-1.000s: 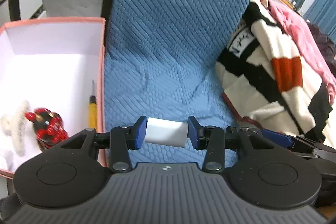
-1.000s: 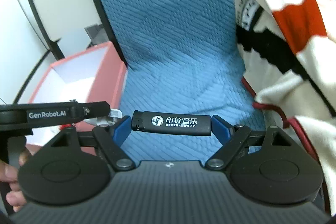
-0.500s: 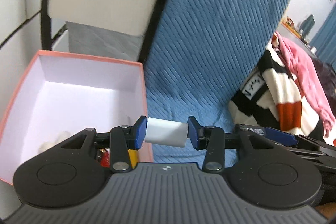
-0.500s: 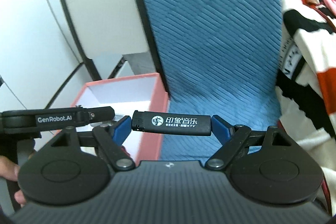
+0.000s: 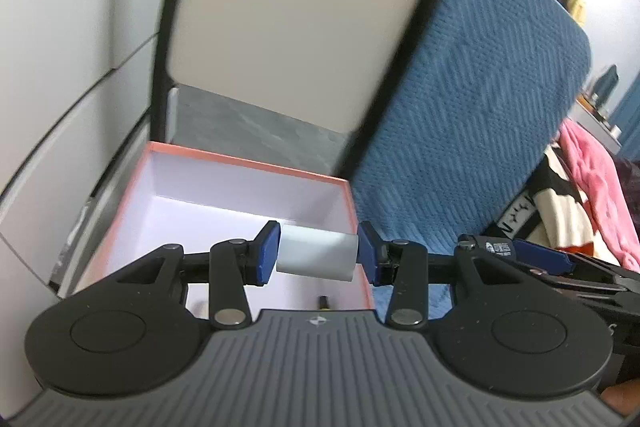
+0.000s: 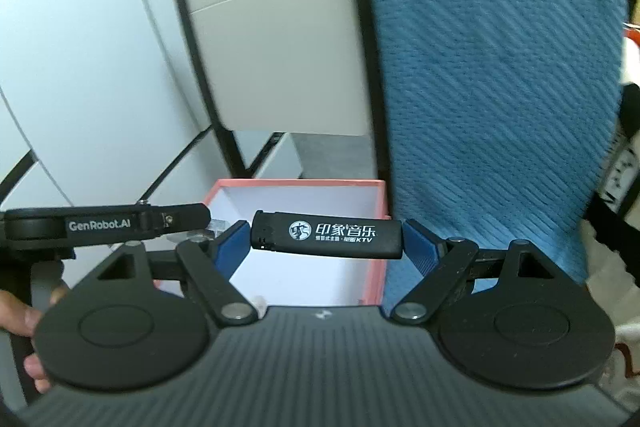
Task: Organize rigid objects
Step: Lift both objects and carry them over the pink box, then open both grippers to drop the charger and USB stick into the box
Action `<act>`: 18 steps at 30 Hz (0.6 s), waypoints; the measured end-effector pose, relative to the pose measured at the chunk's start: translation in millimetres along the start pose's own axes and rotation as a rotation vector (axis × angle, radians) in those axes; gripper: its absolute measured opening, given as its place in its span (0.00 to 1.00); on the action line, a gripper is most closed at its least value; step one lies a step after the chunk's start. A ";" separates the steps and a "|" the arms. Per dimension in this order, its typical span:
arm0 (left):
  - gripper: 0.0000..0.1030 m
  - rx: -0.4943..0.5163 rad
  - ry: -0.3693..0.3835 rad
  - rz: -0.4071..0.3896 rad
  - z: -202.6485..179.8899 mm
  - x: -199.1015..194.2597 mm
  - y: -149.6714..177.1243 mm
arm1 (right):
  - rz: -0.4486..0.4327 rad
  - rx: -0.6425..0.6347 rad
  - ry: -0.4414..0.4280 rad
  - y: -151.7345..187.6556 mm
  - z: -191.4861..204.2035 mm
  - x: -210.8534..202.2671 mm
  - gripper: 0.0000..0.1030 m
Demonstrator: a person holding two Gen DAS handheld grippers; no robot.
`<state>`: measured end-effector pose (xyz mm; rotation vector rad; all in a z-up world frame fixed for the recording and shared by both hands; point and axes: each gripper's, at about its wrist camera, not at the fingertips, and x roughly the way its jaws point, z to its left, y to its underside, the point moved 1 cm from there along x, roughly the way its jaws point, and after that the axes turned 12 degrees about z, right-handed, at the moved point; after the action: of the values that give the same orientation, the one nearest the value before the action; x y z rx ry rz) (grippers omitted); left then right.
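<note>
Two loads: left gripper pinches white block, right gripper clamps black lighter; I'd centre over pink box, then release low.

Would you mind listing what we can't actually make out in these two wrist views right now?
- Left wrist view: most of the pink box's floor is hidden behind the left gripper and its white block; a dark tip can't be identified.
- Right wrist view: the right gripper and black lighter cover the box floor.
- Both views: the white chair is blurred.
</note>
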<state>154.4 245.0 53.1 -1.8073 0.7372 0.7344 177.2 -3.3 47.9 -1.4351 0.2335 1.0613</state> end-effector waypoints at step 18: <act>0.47 -0.138 -0.069 0.111 106.1 58.3 10.1 | 0.192 -0.117 -0.062 -8.5 61.1 121.4 0.82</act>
<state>167.7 332.8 -29.8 -1.8657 0.7614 0.9357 222.7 105.9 -19.5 -1.5040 0.2719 1.2926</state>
